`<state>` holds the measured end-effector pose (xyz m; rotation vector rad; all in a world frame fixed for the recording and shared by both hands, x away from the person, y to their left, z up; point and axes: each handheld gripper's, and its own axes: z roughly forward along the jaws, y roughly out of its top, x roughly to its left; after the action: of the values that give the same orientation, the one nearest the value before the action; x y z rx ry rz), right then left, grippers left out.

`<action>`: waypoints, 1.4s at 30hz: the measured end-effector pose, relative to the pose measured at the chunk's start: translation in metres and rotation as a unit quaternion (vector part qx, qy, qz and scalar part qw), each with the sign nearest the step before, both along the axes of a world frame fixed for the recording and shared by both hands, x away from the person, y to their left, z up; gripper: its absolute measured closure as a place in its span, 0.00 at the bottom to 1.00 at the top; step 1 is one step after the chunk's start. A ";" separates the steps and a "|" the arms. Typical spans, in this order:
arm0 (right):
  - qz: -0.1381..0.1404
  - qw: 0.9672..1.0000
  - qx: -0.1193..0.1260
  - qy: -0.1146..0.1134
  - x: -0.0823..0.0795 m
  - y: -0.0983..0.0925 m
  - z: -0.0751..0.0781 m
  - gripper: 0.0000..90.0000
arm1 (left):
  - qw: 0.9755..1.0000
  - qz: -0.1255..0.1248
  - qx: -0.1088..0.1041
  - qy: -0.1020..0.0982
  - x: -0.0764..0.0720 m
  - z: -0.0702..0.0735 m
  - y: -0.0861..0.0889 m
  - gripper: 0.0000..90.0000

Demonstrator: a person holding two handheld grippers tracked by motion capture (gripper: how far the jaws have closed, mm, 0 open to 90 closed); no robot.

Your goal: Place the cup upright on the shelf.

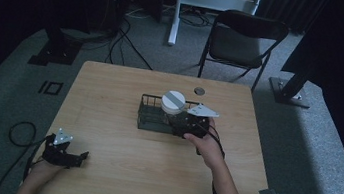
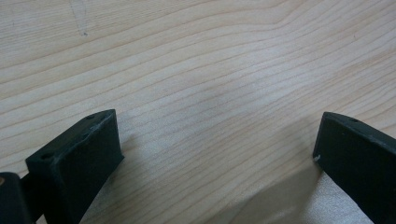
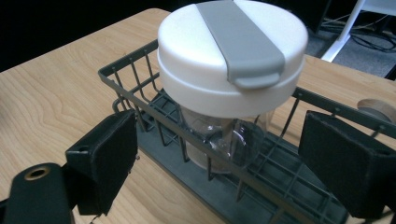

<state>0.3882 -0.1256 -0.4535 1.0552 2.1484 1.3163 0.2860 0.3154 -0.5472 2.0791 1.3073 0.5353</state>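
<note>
High view shows a wooden table (image 1: 117,155) with a dark wire basket (image 1: 150,116) near its middle, and lots of bare wood lies all around the basket out to the table edges. A clear cup with a white lid (image 1: 173,102) stands inside the basket at its right end, and the lid has a gray strip across it. The right gripper (image 1: 187,124) sits just beside the basket, on the near right side, with its jaws spread wide on either side of the cup and holding nothing. The left gripper (image 1: 70,157) rests far from the basket, by the near left table edge, jaws spread over bare wood. Beyond the basket, past the table, a dark folding chair (image 1: 242,38) stands on gray carpet.
</note>
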 end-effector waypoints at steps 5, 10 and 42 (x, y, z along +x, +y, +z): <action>0.000 1.000 -0.001 -0.004 -0.008 -0.007 0.001 0.13 | 1.000 0.000 0.001 0.000 0.000 0.000 0.000 0.01; -0.005 1.000 -0.006 -0.007 -0.016 -0.015 -0.003 0.13 | 1.000 0.000 0.000 0.000 0.000 0.000 0.000 0.01; -0.053 0.998 -0.021 0.029 -0.041 -0.067 -0.052 0.13 | 1.000 0.000 0.000 0.000 0.000 0.000 0.000 0.01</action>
<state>0.3469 -0.1921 -0.5058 1.1876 2.1199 1.2017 0.2860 0.3154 -0.5472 2.0792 1.3073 0.5351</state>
